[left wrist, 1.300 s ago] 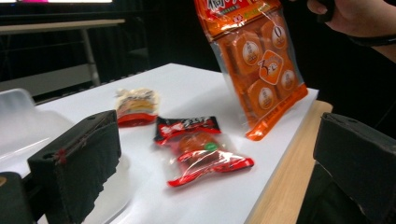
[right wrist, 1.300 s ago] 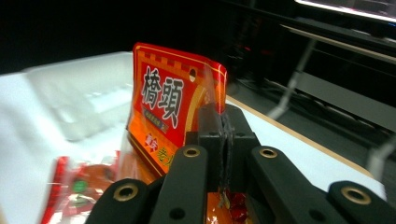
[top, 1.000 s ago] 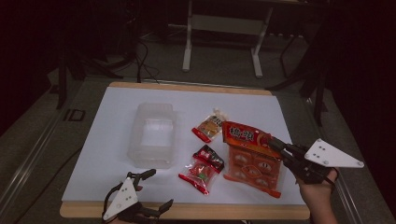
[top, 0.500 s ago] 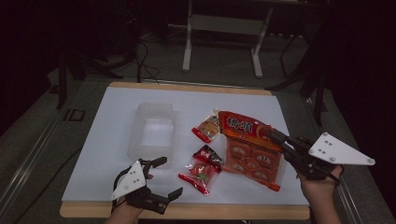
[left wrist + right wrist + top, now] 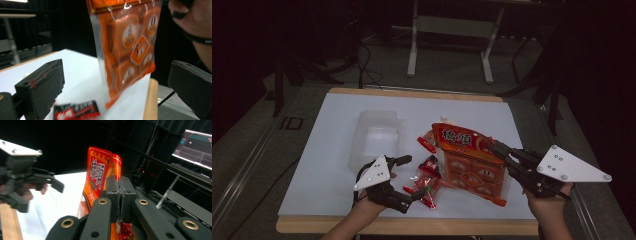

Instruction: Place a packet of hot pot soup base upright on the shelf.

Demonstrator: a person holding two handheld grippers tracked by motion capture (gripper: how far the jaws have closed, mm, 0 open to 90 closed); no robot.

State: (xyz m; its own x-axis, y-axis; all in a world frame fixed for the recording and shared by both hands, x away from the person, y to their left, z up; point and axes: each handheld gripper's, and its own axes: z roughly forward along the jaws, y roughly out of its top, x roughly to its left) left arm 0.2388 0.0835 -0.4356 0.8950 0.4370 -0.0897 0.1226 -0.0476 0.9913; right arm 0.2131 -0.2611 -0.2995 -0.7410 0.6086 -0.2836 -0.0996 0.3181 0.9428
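Note:
A large orange snack bag (image 5: 467, 157) hangs tilted above the white table top, with my right gripper (image 5: 497, 148) shut on its right edge. In the right gripper view the jaws (image 5: 119, 192) pinch the bag (image 5: 100, 177) between the pads. My left gripper (image 5: 409, 179) stands open low at the front left, right beside a small red packet (image 5: 426, 182) that lies on the table. In the left gripper view the wide-apart jaws (image 5: 117, 87) frame the hanging bag (image 5: 127, 47), and the red packet (image 5: 76, 112) lies below with nothing gripped.
A clear plastic container (image 5: 377, 140) stands left of centre on the white board (image 5: 332, 165). Another small red and yellow packet (image 5: 428, 142) lies behind the orange bag. The wooden front edge (image 5: 412, 226) runs close to both hands. Dark stands and cables lie beyond the table.
My right gripper has lifted the orange bag off the table and tilted it up. My left gripper has risen and moved right and forward toward the small red packet, still open.

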